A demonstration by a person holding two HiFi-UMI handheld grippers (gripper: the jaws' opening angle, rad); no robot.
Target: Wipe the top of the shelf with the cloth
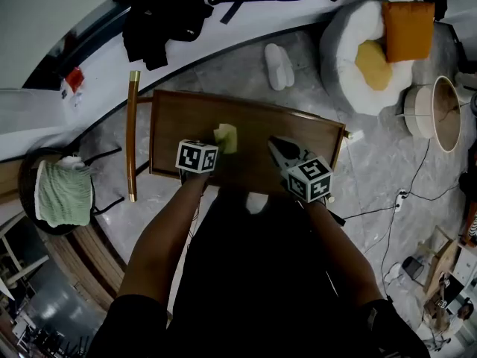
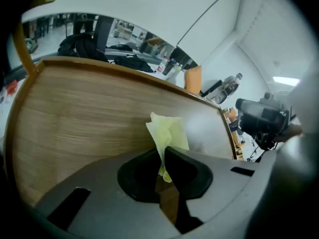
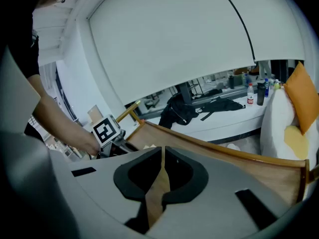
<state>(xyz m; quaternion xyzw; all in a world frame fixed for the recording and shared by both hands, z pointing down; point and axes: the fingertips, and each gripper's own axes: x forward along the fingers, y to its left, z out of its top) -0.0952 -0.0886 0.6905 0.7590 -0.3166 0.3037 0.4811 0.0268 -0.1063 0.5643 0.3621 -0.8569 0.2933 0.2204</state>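
Pale yellow cloth (image 2: 169, 131), crumpled, pinched in left tongs (image 2: 163, 157), on brown wooden shelf top (image 2: 89, 113).

No text, label, brand or number can be read.

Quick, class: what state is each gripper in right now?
Left gripper: closed on the cloth.
Right gripper: closed, holding nothing.
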